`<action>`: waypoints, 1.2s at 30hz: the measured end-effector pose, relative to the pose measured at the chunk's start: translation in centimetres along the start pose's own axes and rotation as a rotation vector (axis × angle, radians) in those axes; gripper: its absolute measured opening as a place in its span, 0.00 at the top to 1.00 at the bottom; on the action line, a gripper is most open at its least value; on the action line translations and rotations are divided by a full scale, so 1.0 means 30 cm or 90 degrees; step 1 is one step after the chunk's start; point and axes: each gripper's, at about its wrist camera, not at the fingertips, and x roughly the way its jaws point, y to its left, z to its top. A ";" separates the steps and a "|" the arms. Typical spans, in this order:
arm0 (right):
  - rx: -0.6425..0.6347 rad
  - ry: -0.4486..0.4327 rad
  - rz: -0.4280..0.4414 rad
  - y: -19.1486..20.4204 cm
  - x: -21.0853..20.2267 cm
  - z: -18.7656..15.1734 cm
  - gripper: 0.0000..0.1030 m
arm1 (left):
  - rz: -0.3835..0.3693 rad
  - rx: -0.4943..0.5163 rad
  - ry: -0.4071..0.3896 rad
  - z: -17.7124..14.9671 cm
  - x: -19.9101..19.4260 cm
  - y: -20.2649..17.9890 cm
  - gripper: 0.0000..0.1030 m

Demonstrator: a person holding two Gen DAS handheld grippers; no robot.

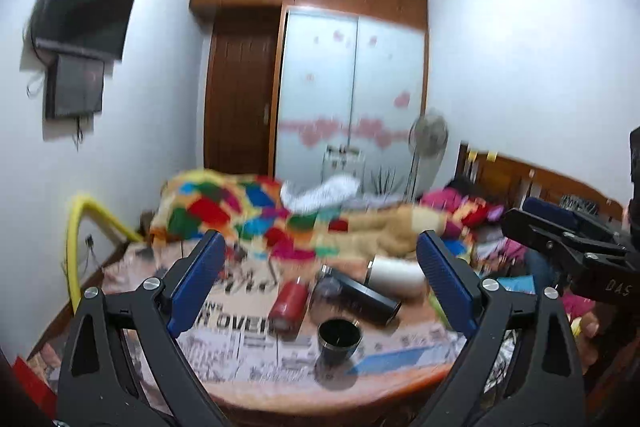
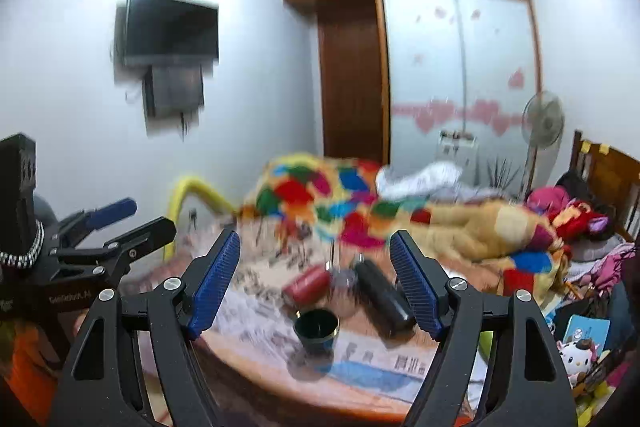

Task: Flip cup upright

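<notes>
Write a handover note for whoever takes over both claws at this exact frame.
Left claw: open, empty, held back above the table's near edge.
Right claw: open, empty, alongside it.
Small dark cup: stands mouth-up near the front edge, nothing touching it.
Red bottle, black flask and white tumbler lie on their sides behind it.
Done: cup appears upright.
Left: apparently nothing for that cup; frames are blurred, so check.
</notes>
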 end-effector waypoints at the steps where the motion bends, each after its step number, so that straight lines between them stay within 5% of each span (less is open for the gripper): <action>1: 0.004 -0.021 -0.005 0.010 -0.033 0.007 0.27 | -0.001 0.002 -0.014 0.011 -0.029 -0.009 0.06; 8: 0.021 -0.074 -0.039 0.051 -0.093 0.003 0.23 | 0.024 0.007 -0.062 0.010 -0.145 -0.052 0.04; 15: 0.013 -0.070 -0.082 0.048 -0.107 -0.033 0.01 | 0.050 -0.005 -0.049 -0.023 -0.146 -0.049 0.00; 36: 0.008 -0.053 -0.085 0.044 -0.142 -0.071 0.00 | 0.067 0.000 -0.036 -0.049 -0.117 -0.067 0.00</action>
